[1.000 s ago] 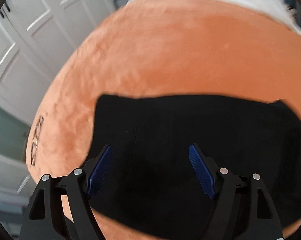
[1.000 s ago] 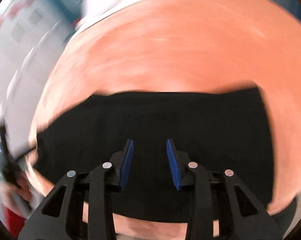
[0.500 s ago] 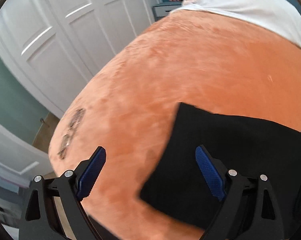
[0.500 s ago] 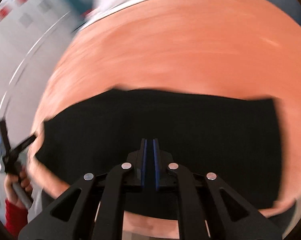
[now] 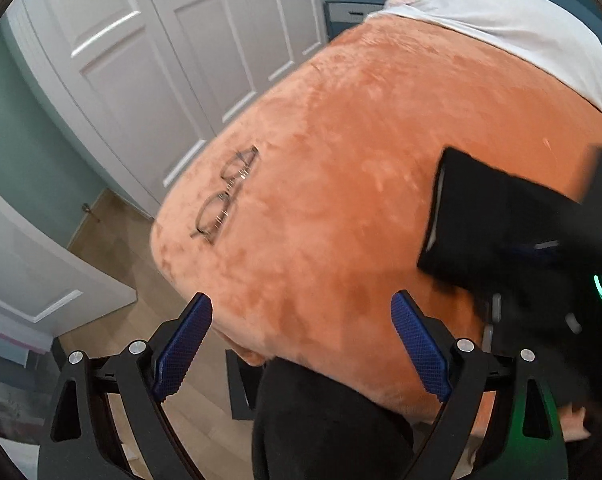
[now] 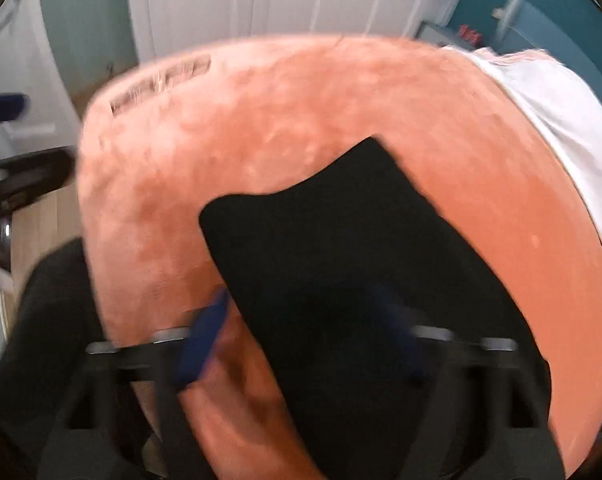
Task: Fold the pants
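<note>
The black pants lie folded into a compact rectangle on the orange plush bed cover. In the left wrist view they sit at the right, partly hidden by the other gripper's dark body. My left gripper is open and empty, over the bed's near corner, well left of the pants. In the right wrist view the pants fill the middle. My right gripper is blurred, open, with its jaws apart over the pants' near-left edge.
A pair of glasses lies on the bed cover near its left edge. A white sheet covers the far end. White wardrobe doors and wooden floor lie left of the bed.
My left gripper swung left, off the pants, to the bed corner. My right gripper shut half a second ago and has opened again while turning left.
</note>
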Tool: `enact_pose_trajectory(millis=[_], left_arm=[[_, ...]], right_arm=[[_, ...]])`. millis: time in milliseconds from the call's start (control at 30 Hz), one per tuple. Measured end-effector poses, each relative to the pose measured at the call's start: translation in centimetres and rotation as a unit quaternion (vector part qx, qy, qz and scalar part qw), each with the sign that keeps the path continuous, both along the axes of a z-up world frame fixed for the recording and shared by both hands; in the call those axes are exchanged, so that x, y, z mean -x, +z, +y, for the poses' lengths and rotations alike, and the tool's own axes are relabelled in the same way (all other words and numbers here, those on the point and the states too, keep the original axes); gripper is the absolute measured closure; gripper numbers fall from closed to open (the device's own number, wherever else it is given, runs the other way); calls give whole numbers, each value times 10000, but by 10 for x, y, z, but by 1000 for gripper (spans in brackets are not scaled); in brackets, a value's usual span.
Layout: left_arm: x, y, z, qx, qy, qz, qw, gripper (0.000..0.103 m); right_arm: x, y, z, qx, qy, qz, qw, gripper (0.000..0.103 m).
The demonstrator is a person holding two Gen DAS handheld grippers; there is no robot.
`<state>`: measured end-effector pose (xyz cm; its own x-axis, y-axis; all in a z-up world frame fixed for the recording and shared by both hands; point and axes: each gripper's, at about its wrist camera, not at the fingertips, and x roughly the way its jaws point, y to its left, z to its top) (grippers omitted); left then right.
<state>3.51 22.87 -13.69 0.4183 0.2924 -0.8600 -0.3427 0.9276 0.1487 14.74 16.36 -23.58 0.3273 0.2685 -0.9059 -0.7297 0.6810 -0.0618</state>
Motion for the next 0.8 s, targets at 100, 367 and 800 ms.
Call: enact_pose_trajectory(millis=[100,367,800], left_arm=[[-6,-10,-7,255,-237,9,9994,14],[-77,-59,-20,1439,-168,316,9889,16],[-87,-56,46,1069,591,296,9921,103]], right_arm=[[-36,29,-27,-1142,-1010,628,9863,93],[-66,101,-105,-2258,-1989,466,9525,93],[-44,73,-59,-1949,-1530,625,9668,90]])
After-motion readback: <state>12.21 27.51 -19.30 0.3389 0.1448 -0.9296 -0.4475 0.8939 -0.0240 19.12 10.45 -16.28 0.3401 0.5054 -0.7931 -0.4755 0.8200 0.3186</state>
